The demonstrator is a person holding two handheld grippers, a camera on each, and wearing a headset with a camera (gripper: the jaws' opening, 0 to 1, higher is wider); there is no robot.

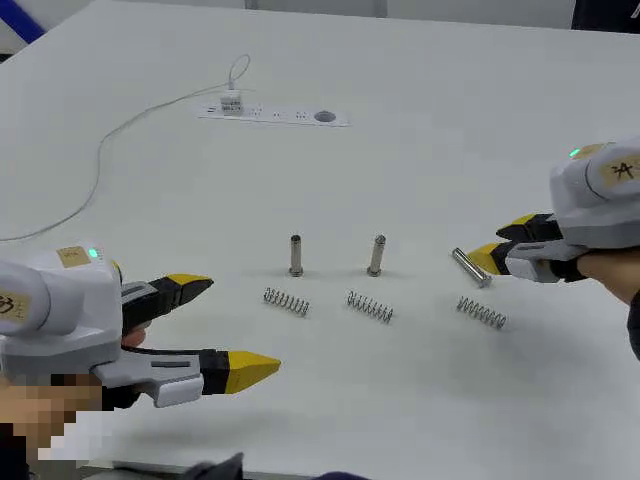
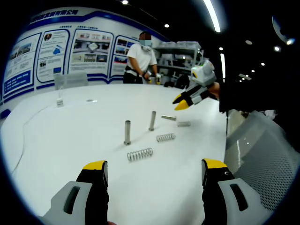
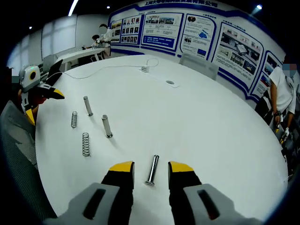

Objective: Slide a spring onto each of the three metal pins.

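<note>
While you look down in the head view, the lying pin (image 1: 470, 268) is on the table (image 1: 420, 150), just beside your right gripper (image 1: 497, 240). Two standing pins (image 1: 296, 256) are to its left, and three springs (image 1: 370, 307) lie in a row nearer to you. In the left gripper view, your left gripper (image 2: 154, 165) is wide open (it holds nothing), well apart from the lying pin (image 2: 168, 117). In the right gripper view, the lying pin (image 3: 152, 169) rests between the parted jaws, and they do not touch it.

The counter (image 1: 430, 150) is white, smooth and matt. The lying pin (image 1: 470, 268) at right is polished bright metal; the middle spring (image 1: 369, 307) is thin shiny metal wire. The left tool (image 1: 240, 324) has a matt white and grey plastic shell with yellow tips.
</note>
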